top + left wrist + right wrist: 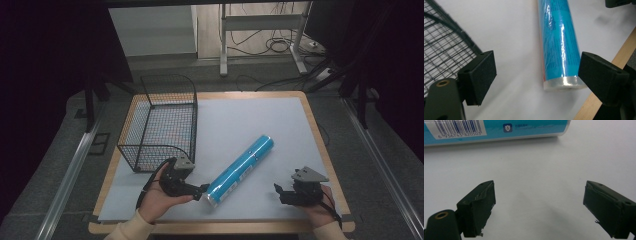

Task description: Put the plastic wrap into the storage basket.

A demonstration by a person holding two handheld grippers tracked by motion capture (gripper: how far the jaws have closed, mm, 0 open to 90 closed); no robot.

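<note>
Blue roll [241,169] near table edge [220,227]

Both grippers, the left gripper [204,190] and the right gripper [278,192], are showing black bodies, grey three-cornered top plates, square foam-like pads [480,76], brass-ringed screw holes and trailing black cables. Cream sleeves [127,231] are covering the person's wrists.

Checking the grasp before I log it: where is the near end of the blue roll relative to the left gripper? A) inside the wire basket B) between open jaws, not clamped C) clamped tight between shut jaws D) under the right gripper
B: in the left gripper view the left gripper stands wide open, with the near end of the blue roll lying on the mat between its jaws.
</note>
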